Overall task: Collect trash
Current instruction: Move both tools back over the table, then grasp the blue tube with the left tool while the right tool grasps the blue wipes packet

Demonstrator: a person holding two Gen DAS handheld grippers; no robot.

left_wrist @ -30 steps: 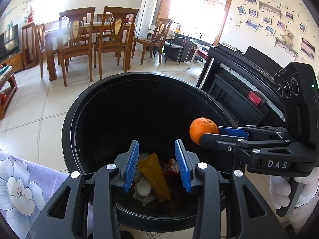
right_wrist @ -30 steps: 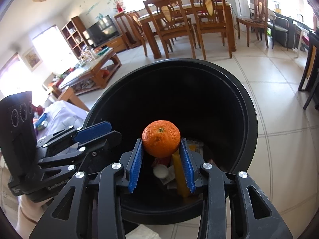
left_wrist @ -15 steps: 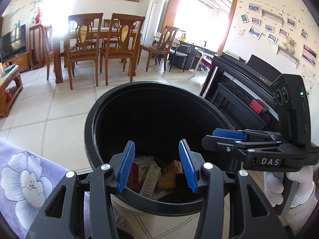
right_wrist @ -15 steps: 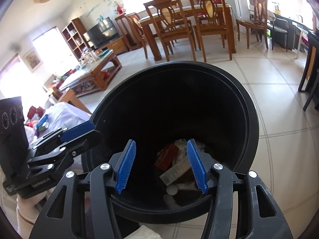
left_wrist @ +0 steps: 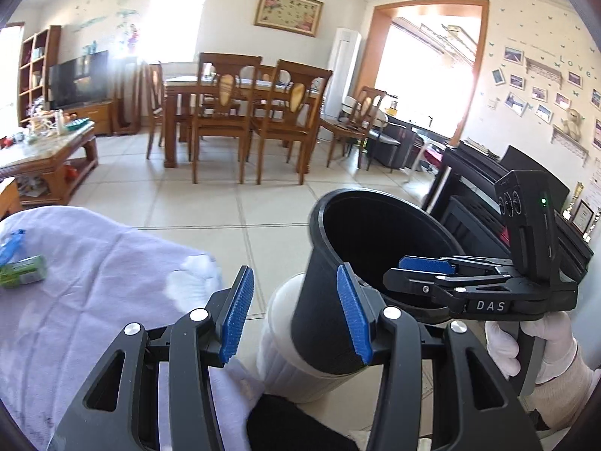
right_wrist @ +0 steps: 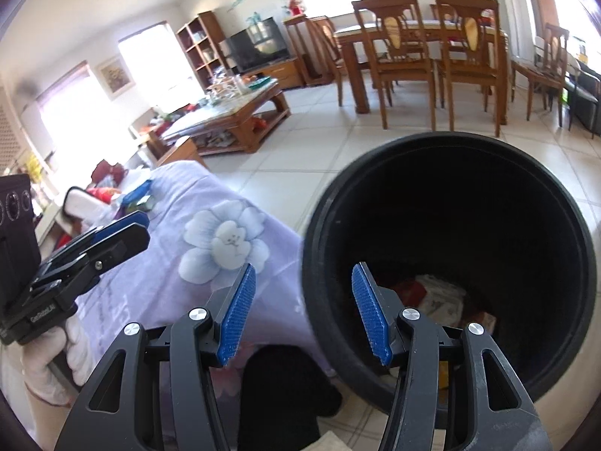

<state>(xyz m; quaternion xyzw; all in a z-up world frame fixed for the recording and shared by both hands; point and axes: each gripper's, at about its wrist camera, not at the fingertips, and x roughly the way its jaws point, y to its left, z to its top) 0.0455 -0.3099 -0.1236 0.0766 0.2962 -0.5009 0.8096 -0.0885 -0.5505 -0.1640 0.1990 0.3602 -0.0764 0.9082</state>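
Note:
The black trash bin stands on the tiled floor, with wrappers and cartons lying at its bottom. My right gripper is open and empty, straddling the bin's near left rim from above. My left gripper is also open and empty, held left of the bin by the edge of a lavender cloth. On that cloth lie a green packet and a blue item. Each view shows the other gripper from the side: the right gripper and the left gripper.
The flower-print cloth covers a table left of the bin. Gloved hands hold the gripper handles. A black piano stands behind the bin on the right. A wooden coffee table and dining chairs stand farther off.
The orange that the right gripper held over the bin is gone from its jaws, which now stand wider. Both grippers have pulled back and left from above the bin toward the cloth.

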